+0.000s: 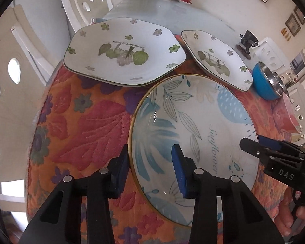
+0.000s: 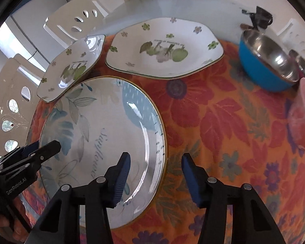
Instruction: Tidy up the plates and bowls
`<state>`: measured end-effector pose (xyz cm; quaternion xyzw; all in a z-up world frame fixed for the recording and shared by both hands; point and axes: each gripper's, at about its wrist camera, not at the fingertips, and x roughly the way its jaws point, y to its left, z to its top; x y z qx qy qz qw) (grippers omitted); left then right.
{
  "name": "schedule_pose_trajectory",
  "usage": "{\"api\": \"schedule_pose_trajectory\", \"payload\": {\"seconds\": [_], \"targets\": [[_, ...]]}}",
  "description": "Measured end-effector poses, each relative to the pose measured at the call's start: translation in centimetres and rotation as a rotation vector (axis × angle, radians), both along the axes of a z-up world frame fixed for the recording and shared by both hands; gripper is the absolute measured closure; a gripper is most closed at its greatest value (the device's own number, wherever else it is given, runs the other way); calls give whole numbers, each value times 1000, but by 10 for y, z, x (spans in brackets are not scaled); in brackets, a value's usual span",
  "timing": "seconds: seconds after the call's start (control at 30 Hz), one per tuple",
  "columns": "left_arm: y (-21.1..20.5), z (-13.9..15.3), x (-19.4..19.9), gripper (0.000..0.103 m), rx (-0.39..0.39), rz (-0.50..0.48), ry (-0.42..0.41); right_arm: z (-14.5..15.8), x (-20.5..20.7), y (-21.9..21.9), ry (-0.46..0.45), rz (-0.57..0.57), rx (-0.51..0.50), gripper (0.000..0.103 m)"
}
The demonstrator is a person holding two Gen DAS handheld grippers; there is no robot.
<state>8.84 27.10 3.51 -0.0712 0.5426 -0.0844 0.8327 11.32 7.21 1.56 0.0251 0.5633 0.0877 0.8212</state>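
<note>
Round plate [image 1: 193, 122] with gold rim and blue leaf print lies flat on the orange floral cloth [image 1: 87, 126] covering the near end of the counter [image 1: 152, 6].

Left hand-held gripper [image 1: 150, 170] straddles the plate's left rim: one pad outside on the cloth, the other over the plate's face. Jaws partly apart, no squeeze on the rim visible.

Right hand-held gripper [image 2: 156, 174] straddles the opposite rim likewise, one pad over the plate, one over cloth, gap moderate, pads not pressing.

Behind the round plate: two white hexagonal plates with green fruit print [image 1: 124, 50] [image 1: 217, 59], side by side, the smaller touching or overlapping the round plate's far edge.

Blue bowl with steel interior [image 2: 268, 61] sits at right, well apart.
</note>
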Motion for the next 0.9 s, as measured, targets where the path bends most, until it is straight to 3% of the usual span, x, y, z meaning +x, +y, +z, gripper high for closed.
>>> {"api": "schedule_pose_trajectory", "payload": {"seconds": [0.13,0.23,0.37,0.57,0.9], "targets": [[2,-10,5,66,-47,-1,28,-10,8,-2,4,35,31,59],[2,-11,6,66,-56,-21,13,-8,13,0,-11,81,61,73],[6,-12,5,66,-96,-47,1,-6,15,-1,-12,124,67,73],[18,-4,-3,66,-170,27,3,4,5,6,-13,116,42,73],[38,34,-53,66,-131,37,7,41,-54,24,33,66,28,72]]}}
